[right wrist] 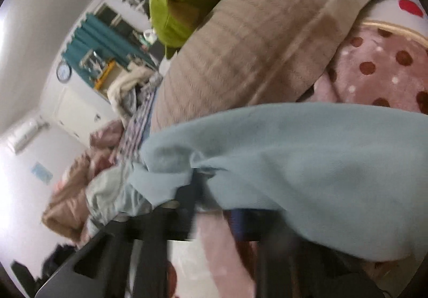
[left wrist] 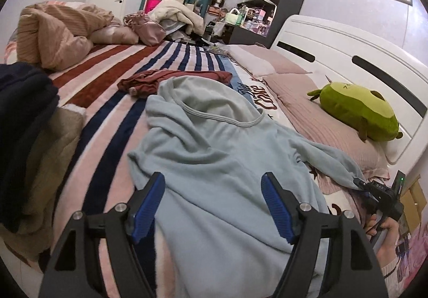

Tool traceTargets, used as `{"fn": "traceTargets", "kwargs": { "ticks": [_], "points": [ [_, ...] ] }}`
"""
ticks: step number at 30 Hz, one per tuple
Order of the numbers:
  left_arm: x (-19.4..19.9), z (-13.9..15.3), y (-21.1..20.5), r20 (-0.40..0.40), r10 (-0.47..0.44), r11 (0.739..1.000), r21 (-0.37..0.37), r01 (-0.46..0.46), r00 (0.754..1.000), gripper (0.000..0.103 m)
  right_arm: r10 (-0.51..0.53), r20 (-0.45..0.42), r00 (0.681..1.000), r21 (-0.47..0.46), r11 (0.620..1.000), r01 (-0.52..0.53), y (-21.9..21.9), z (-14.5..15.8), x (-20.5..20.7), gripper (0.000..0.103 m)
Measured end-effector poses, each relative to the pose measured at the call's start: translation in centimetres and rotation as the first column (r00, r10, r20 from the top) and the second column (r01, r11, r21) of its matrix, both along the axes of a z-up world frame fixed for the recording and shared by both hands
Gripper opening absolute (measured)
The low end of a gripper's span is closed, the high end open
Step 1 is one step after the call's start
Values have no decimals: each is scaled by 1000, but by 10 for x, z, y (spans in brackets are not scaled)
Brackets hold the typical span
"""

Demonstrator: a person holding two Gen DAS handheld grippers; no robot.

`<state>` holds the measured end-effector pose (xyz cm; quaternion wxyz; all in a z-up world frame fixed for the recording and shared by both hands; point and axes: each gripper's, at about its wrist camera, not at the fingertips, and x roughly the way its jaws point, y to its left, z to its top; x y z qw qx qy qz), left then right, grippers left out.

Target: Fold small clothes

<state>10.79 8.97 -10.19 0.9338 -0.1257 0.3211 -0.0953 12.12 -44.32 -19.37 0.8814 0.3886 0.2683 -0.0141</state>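
A light blue long-sleeved top [left wrist: 214,153] lies spread on the striped bed cover [left wrist: 107,111], collar away from me. My left gripper [left wrist: 214,185] is open, its blue-padded fingers [left wrist: 149,201] spread over the top's lower body. My right gripper [left wrist: 361,183] is at the right edge of the bed, shut on the end of the top's sleeve [left wrist: 342,164]. In the blurred, tilted right wrist view the blue sleeve cloth [right wrist: 267,153] drapes across the black fingers [right wrist: 187,191] and hides the tips.
A dark red garment [left wrist: 171,80] lies beyond the top. Dark navy clothes [left wrist: 24,116] are piled at the left. A green plush toy [left wrist: 355,108] rests on pink pillows [left wrist: 315,116] by the white headboard [left wrist: 361,57]. A bundled tan duvet [left wrist: 58,30] lies at the far left.
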Motion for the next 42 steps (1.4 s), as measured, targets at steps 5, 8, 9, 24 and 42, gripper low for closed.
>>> {"fn": "traceTargets", "kwargs": {
  "ticks": [5,8,9,24,42],
  "points": [
    [-3,-1,10,12,15,1000,-21,-15,1000,71,-24,119,993,-124,992,39,15,31,-13,4],
    [-5,0,15,30,11,999,-40,-10,999,71,35,200,979,-210,978,8,33,58,-11,4],
    [-5,1,16,36,10,999,-46,-8,999,71,76,240,968,-250,968,-14,43,72,-10,4],
    [-18,-3,44,87,0,997,-72,6,996,71,847,-202,491,-508,338,-792,308,42,22,4],
    [6,0,-95,61,-357,928,135,347,932,78,705,-161,691,-464,564,-683,183,70,-28,44]
  ]
}}
